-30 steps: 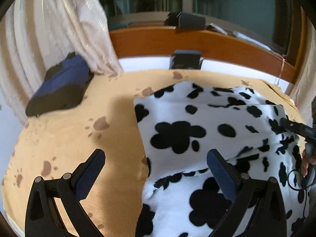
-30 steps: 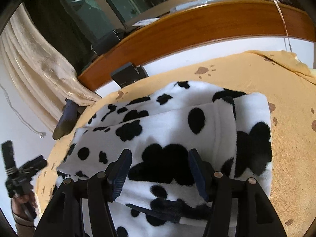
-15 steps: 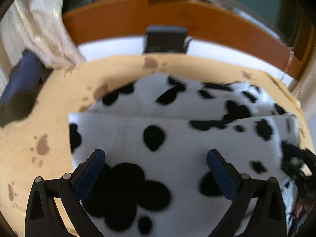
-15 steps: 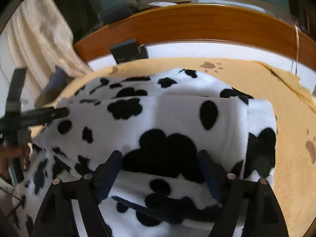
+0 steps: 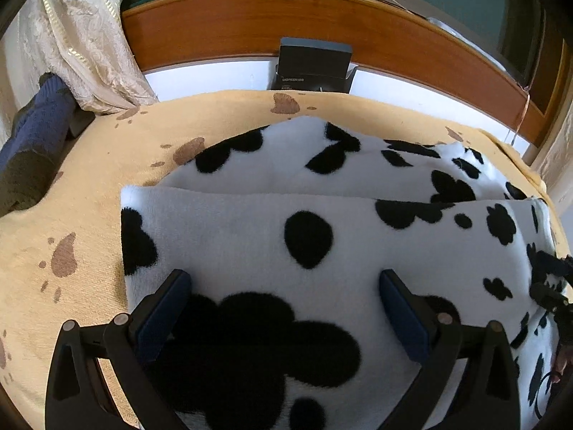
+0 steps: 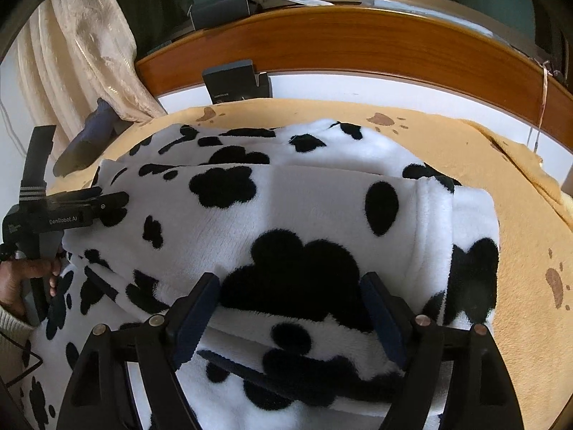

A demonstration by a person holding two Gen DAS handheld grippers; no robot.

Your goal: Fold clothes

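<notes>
Two black tools with blue finger pads hover over a white fleece garment with black blotches, folded once and lying on a tan blanket printed with brown paw marks. Left tool stands wide apart, gripping nothing. Right tool is likewise spread, empty above the fold. Behind stands a curved wooden headboard.
</notes>
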